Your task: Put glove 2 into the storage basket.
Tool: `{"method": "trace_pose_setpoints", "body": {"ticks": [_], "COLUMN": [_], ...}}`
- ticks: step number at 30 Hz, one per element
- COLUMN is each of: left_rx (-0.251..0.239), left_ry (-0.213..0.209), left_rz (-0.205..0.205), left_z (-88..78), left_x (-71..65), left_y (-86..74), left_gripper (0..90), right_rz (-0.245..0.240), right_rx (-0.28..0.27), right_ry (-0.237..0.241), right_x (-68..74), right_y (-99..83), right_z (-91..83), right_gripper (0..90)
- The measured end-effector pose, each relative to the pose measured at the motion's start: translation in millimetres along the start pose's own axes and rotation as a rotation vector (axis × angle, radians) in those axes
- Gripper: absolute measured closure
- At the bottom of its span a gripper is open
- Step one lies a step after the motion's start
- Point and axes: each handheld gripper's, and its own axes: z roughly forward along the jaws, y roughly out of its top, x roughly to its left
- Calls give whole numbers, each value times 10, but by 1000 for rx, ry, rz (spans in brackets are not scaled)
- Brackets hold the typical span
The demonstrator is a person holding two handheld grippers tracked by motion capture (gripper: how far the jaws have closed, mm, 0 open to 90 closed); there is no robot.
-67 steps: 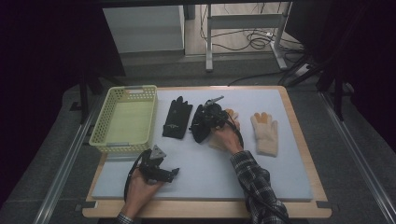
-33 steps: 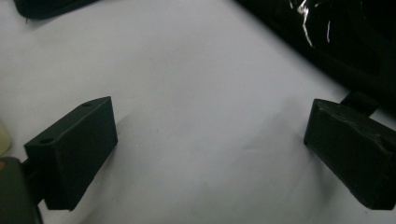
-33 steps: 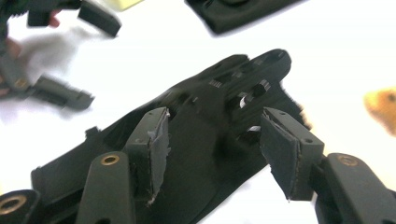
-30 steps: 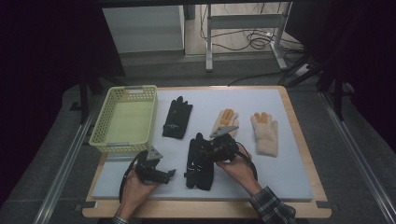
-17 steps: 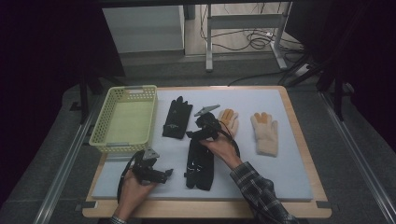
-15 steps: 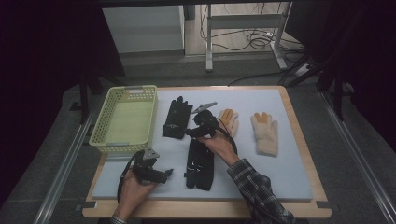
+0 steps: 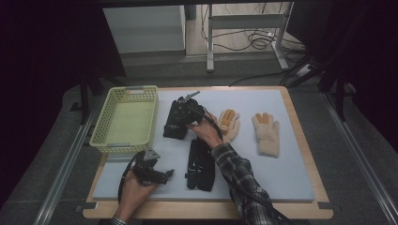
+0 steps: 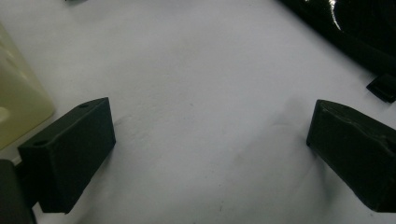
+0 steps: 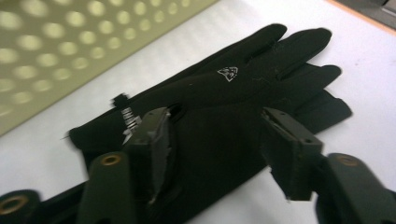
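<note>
The right gripper (image 7: 180,105) hangs over the far black glove (image 9: 219,112), which lies flat on the grey mat (image 7: 281,154) just right of the yellow-green basket (image 7: 126,121). Its jaws have just been opening and now stand released, one on each side of the glove's palm, pads not pressing. The second black glove (image 7: 201,164) lies nearer the person, in the middle of the mat. The left gripper (image 7: 162,176) rests at the near left, jaws wide apart over bare mat. Two cream gloves (image 7: 266,133) lie to the right
</note>
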Motion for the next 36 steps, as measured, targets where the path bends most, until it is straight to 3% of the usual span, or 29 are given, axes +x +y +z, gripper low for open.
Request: {"method": "trace_pose_setpoints", "body": {"ticks": [2,5,6,7,10,12,14,20,26,36], "left_rx": [0,0,0,0,0,0,0,0,0,2], "left_ry": [0,0,0,0,0,0,0,0,0,2], "left_rz": [0,0,0,-1,-1,-1,-1,-1,2,2], "left_z": [0,0,0,1,1,1,1,0,0,-1], "left_x": [0,1,0,0,0,1,0,1,3,2], "left_y": [0,0,0,1,1,1,0,0,0,0], "left_gripper": [12,12,12,12,12,12,12,13,13,13], "right_rz": [-4,-6,9,17,-4,-21,-44,-28,-7,-37], "right_rx": [19,41,38,39,14,18,36,46,-7,-67], "right_ry": [-8,-5,6,-14,-18,-10,-22,-18,9,46], "right_x": [-10,-28,-45,-54,-20,10,39,38,97,248], "right_y": [-10,-29,-28,-29,-63,-54,-34,-16,54,22], "right_z": [106,219,229,236,229,210,206,175,-82,-627], "right_gripper": [352,364,389,457,574,761,803,819,819,818]}}
